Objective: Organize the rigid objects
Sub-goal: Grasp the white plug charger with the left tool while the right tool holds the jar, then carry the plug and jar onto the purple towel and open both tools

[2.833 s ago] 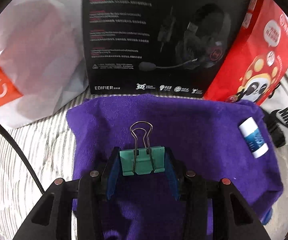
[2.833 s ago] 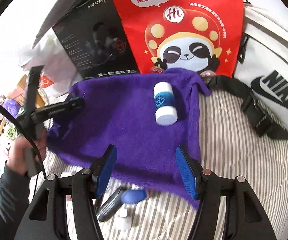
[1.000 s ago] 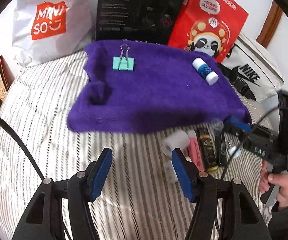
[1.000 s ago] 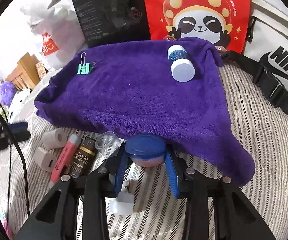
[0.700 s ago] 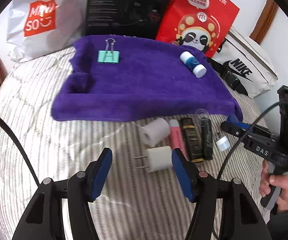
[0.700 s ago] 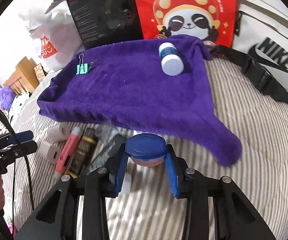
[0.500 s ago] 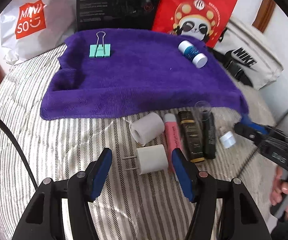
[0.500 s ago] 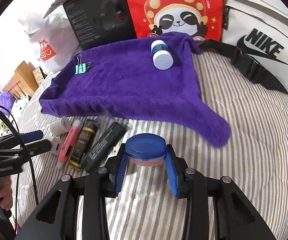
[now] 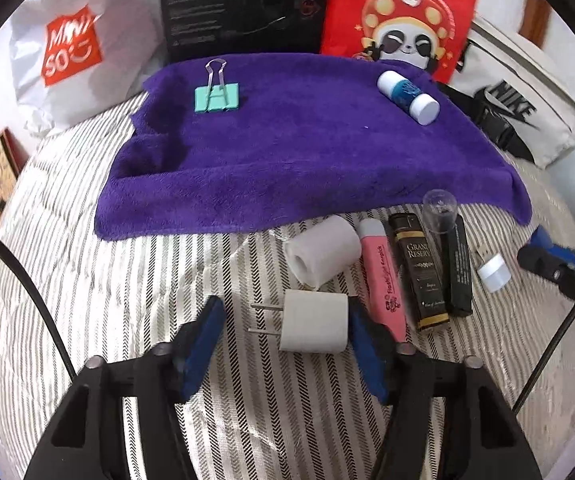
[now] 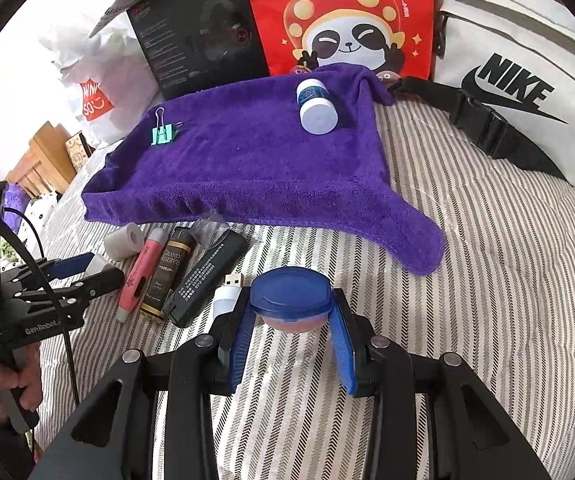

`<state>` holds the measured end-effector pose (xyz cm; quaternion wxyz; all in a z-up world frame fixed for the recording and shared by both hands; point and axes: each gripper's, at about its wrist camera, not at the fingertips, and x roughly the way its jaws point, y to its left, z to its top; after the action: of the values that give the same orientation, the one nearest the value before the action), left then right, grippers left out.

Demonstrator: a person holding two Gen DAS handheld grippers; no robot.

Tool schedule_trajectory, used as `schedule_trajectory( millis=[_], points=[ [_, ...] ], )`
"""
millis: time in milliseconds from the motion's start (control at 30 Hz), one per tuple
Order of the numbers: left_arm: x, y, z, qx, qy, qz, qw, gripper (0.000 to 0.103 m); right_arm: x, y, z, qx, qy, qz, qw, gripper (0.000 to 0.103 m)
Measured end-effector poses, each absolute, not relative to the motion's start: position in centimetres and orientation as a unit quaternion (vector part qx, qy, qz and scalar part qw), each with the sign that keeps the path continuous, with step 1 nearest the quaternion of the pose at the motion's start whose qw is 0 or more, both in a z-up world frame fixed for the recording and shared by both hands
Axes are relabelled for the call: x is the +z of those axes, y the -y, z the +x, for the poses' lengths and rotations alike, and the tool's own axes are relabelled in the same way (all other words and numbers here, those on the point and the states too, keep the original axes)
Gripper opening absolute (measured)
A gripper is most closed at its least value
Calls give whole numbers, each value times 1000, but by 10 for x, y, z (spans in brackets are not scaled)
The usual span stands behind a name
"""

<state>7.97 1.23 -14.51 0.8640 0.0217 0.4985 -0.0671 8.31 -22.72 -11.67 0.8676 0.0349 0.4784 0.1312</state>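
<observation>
Nearest, the left tongs (image 9: 283, 342) are closing around one white plug (image 9: 313, 322) that lies on the striped bed (image 9: 127, 280); its two prongs point left, its long axis runs across the gap, its right side is just beside the right pad and the left pad stands clear of the prongs. The right tongs (image 10: 291, 330) are clamped on one blue-lidded jar (image 10: 290, 294), lid up, above the bed. Just beyond lies a row of six small things: a white roll (image 9: 321, 256), a pink marker (image 9: 381, 276), a dark bottle (image 9: 419, 272), a black box (image 9: 457, 264), a clear cap (image 9: 439, 206) and a white USB stick (image 9: 493, 270); the long ones point away toward the purple towel (image 9: 307, 152). On the towel rest one green clip (image 9: 216, 96) at far left and one white tube (image 9: 407, 96) at far right, with wide bare towel between them. Behind its far edge stand three bags and one black carton (image 9: 243, 4).
</observation>
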Motion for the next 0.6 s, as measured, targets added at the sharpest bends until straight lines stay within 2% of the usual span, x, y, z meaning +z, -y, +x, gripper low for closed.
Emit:
schedule_trajectory(
  millis=[33, 600],
  points=[
    [-145, -11, 78, -69, -493, 28, 867, 42, -117, 228, 83, 131, -478, 35, 868, 37],
    [-136, -24, 80, -84, -490, 7, 868, 42, -97, 216, 77, 143, -462, 14, 875, 37]
  ],
)
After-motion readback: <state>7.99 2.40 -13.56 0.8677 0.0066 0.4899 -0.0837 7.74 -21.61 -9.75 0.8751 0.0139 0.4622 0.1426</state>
